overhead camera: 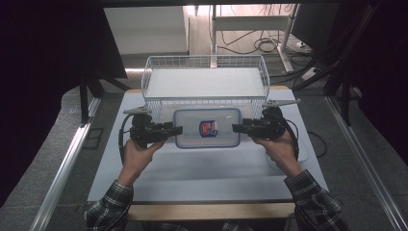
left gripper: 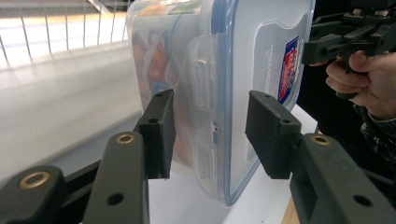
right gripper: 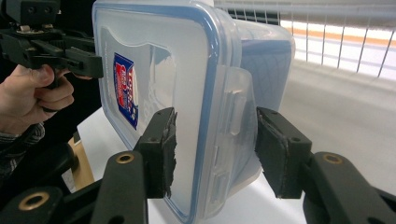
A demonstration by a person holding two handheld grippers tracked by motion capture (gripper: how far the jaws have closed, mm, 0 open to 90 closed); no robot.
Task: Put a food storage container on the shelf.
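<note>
Gripping the clear lidded container (overhead camera: 207,128) at its two short ends, the left gripper (overhead camera: 177,130) and right gripper (overhead camera: 237,128) hold it above the white table (overhead camera: 192,168), just in front of the wire basket (overhead camera: 206,63); each pair of jaws clamps a side latch (left gripper: 201,88), one pad on the lid, one on the body. A red-and-blue label (overhead camera: 208,127) marks the lid's centre; coloured contents show through the wall.
</note>
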